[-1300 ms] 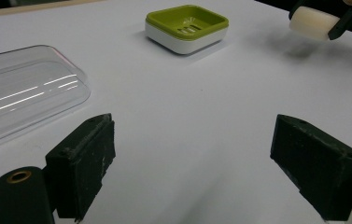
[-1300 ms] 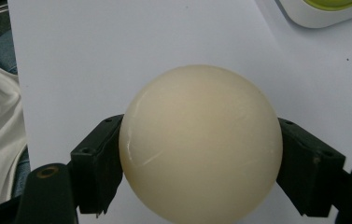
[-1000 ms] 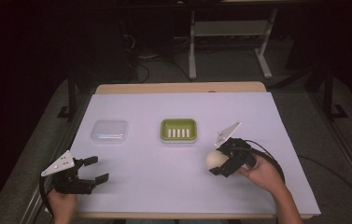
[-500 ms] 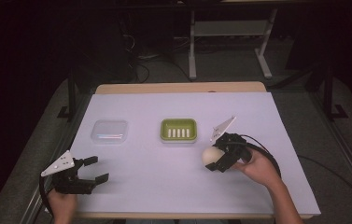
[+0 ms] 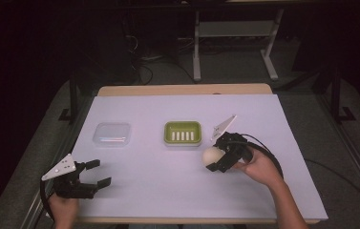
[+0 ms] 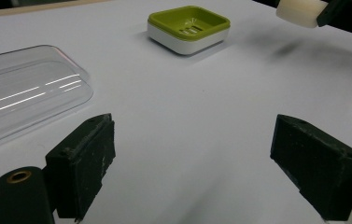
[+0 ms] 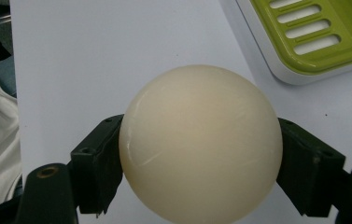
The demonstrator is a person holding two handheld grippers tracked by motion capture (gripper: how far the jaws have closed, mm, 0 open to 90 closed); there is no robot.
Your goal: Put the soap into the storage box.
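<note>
My right gripper (image 5: 214, 160) is closed on the cream soap (image 5: 212, 156), a rounded bar that sits squarely between the two black jaws. In the right gripper view the soap (image 7: 200, 142) bulges out past both jaws, each of which presses flat against one of its sides. From the high view the soap is at the tip of the gripper, in front of my right hand (image 5: 256, 167), and I think it is lifted a little off the white table (image 5: 282, 143), though the angle makes that hard to judge; the left gripper view shows a dark smudge of shadow on the surface under it, apart from the bar itself (image 6: 302, 11).

The green soap dish (image 5: 183, 132) lies just beside the soap, up and to the left of it in the high view, not touching. In the right gripper view its slotted floor (image 7: 323, 32) sits beyond the soap at the upper right.

My left gripper (image 5: 91, 176) rests near the front left corner of the table, jaws spread wide and holding nothing. The clear plastic lid (image 5: 113, 133) lies ahead of it, well apart from the soap.
</note>
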